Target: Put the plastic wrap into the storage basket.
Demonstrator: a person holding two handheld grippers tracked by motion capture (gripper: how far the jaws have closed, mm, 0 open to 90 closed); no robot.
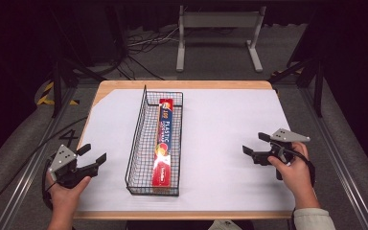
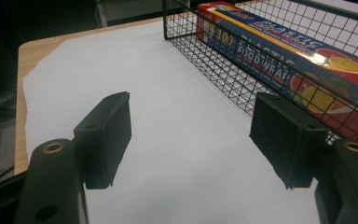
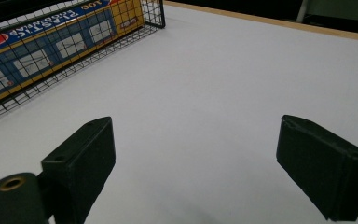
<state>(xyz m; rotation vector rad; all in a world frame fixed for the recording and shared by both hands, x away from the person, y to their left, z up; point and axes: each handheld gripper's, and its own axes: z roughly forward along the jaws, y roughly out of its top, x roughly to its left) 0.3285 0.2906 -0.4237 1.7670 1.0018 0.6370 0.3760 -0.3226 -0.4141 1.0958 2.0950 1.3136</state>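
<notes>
Box (image 1: 165, 143) in wire basket (image 1: 136, 139) reads "100 PLASTIC FOOD WRAP"; left tongs (image 1: 92, 157) and right tongs (image 1: 255, 145) spread, empty.

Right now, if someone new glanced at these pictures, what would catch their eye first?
The bright red and blue box of food wrap stands out, lying lengthwise along the right side of a black wire basket at the middle of the white sheet. Next come the two open tongs: the left tongs near the basket's left side, the right tongs farther off to its right.
</notes>
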